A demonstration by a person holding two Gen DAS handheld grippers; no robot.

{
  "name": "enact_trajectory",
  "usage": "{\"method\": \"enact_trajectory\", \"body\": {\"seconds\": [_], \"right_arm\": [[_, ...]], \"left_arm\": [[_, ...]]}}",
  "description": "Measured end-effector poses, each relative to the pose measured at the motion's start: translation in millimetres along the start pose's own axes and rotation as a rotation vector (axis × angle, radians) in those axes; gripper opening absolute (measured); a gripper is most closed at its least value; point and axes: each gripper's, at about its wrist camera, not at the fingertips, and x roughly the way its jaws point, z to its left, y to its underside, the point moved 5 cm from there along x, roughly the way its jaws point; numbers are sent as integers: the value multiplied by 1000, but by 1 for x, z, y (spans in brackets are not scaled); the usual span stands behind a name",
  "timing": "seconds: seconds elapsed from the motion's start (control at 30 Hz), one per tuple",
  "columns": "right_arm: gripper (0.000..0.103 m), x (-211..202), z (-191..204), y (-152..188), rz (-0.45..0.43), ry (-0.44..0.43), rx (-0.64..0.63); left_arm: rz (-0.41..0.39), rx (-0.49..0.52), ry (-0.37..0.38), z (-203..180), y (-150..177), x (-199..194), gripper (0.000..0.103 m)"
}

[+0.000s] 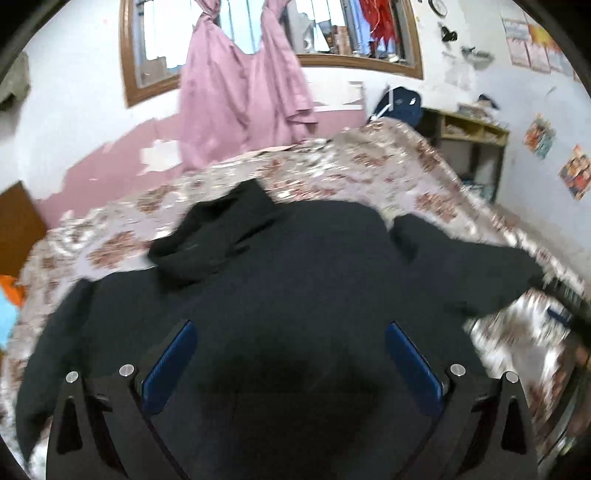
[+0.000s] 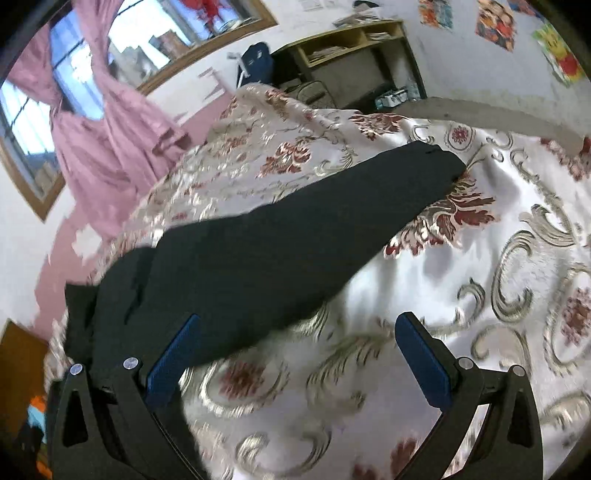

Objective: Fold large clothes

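1. Bedroom setting is noted: a bed (image 1: 369, 162) covered by a satin spread patterned with dark red flowers and pale scrolls is seen in both views.
2. Behind the bed, a white and pink wall with flaking paint is recorded, with a wood-framed window (image 1: 369, 61) set in it.
3. A pink curtain (image 1: 240, 96) is seen knotted at the top and hanging down in front of the window.
4. A wooden shelf unit (image 2: 351, 48) is seen against the wall past the far corner of the bed; a dark blue bag (image 2: 258, 61) is seen beside it. Colourful posters (image 2: 495, 22) are fixed to the wall at the right.
5. A large dark garment (image 1: 295, 277) is spread on the bed and fills the lower middle of the left wrist view. A bunched part, possibly a hood, lies folded at its upper left; one sleeve is stretched out to the right.
6. In the right wrist view, the sleeve (image 2: 295, 225) is seen laid out long and flat across the spread, its cuff end toward the far side of the bed.
7. The left gripper (image 1: 291, 354) is seen spread wide above the body of the garment, with nothing held between its blue pads (image 1: 170, 365).
8. The right gripper (image 2: 303, 350) is likewise spread wide and empty; its left finger (image 2: 173, 362) lies over the near edge of the garment, its right finger over bare spread.
9. Contact between either gripper and the cloth cannot be told.
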Motion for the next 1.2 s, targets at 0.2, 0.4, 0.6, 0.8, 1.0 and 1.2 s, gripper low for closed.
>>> {"method": "enact_trajectory", "body": {"seconds": [0.2,0.4,0.6,0.8,1.0,1.2], "right_arm": [[102,43,-30,-26,-56,-78,114],[79,80,-66,-45,-43,-107,293],[52,110,-77,-61,-72,-157,398],[12,129,-81,-63,-86,-238,473],[6,100,-47,-87,-173,-291,379],[6,32,35,-117,-299,-389,120]], "left_arm": [[52,33,-6,-47,-27,62,103],[83,31,51,-72,-32,96,103],[206,34,79,-83,-7,136,103],[279,52,97,-85,3,153,103],[250,15,148,-78,-4,139,103],[180,-137,189,-15,-16,89,103]]}}
